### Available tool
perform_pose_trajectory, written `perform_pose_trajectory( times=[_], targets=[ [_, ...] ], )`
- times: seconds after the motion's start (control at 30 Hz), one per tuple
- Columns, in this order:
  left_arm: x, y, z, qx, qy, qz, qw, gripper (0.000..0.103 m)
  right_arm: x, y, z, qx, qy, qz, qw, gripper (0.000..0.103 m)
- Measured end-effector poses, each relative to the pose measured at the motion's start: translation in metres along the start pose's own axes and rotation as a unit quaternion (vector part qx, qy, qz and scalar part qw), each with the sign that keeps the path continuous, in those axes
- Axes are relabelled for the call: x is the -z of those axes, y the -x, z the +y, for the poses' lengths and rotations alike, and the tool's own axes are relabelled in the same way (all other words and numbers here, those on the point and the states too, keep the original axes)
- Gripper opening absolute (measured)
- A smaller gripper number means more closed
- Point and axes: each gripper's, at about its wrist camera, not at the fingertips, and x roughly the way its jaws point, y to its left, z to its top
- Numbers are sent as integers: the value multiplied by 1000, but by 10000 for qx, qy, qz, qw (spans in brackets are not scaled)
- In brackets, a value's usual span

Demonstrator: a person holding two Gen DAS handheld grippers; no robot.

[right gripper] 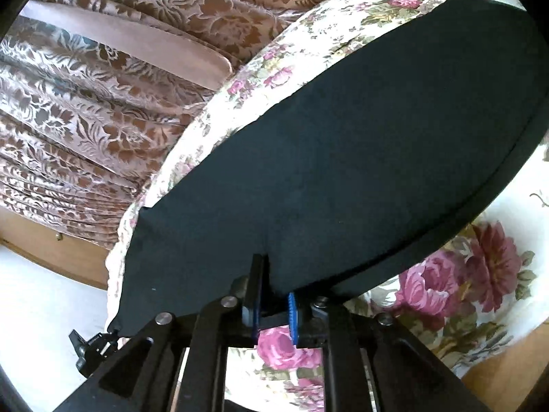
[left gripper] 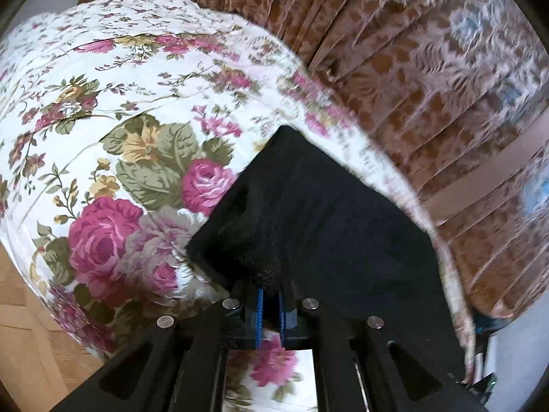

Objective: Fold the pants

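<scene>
The black pants (right gripper: pixel 360 144) lie on a floral bedspread (left gripper: pixel 103 110). In the right wrist view they stretch long and flat from near my gripper up to the top right. My right gripper (right gripper: pixel 274 295) is shut on the near edge of the pants. In the left wrist view a folded black end of the pants (left gripper: pixel 308 213) is lifted a little above the bedspread, and my left gripper (left gripper: pixel 271 295) is shut on a bunched bit of it. The blue finger pads (left gripper: pixel 259 309) are close together, with cloth between them.
Brown patterned curtains (left gripper: pixel 429 68) hang close behind the bed's far edge. Wooden floor (left gripper: pixel 24 326) shows at the lower left in the left wrist view. In the right wrist view a black clamp-like object (right gripper: pixel 89 346) sits at the lower left, near the pants' corner.
</scene>
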Motion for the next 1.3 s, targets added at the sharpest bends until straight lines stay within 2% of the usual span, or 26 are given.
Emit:
perform_pose_trajectory(
  times=[0.03,0.13,0.17,0.23,0.3,0.37,0.43,0.57,0.67,0.7,0.8,0.87,0.97,1.07,1.2,1.27,1.3],
  targets=[
    [-1,-3,3,-66,21,99,9999,17,0,-5,-2,4,-34,115,9999,15],
    [-4,7,18,112,390,37,9992,21,3,-9,-14,-85,-147,234,9996,16],
    [-6,14,23,30,483,-35,9988,24,2,-7,-15,-105,-185,263,9994,18],
    [-11,32,37,-381,674,-352,9964,25,2,2,-13,-47,-111,346,9993,22],
    [-15,54,50,-641,880,-726,9914,25,2,12,-4,133,193,409,9989,26],
    [-15,68,54,-586,917,-989,9891,23,2,24,8,316,569,422,9970,26],
    [-14,76,42,-438,657,-1159,9901,23,1,36,22,479,964,335,9936,26],
    [-9,53,-11,-264,-261,-837,9958,23,-4,34,58,314,1462,256,9884,26],
    [4,28,-65,-161,-1158,-543,9917,23,-11,8,98,-107,1806,393,9827,26],
    [11,16,-86,-42,-1498,-410,9879,23,-16,-9,118,-346,1932,510,9792,26],
    [25,-7,-128,60,-2146,-241,9764,23,-27,-57,162,-945,2079,916,9693,26],
    [36,-22,-150,130,-2438,-88,9697,23,-40,-101,194,-1043,2305,1216,9598,26],
    [49,-46,-171,75,-2753,126,9613,23,-54,-158,226,-1089,2428,1711,9486,27],
    [55,-60,-181,32,-2887,251,9571,24,-65,-206,244,-849,2571,2020,9412,29],
    [60,-70,-183,-125,-3053,226,9519,25,-69,-255,257,-638,2641,2504,9292,29],
    [61,-72,-183,-153,-3111,189,9501,25,-69,-268,262,-772,2637,2682,9234,29],
    [61,-73,-183,-178,-3129,189,9494,25,-69,-271,263,-1031,2653,2811,9165,29]
  ],
)
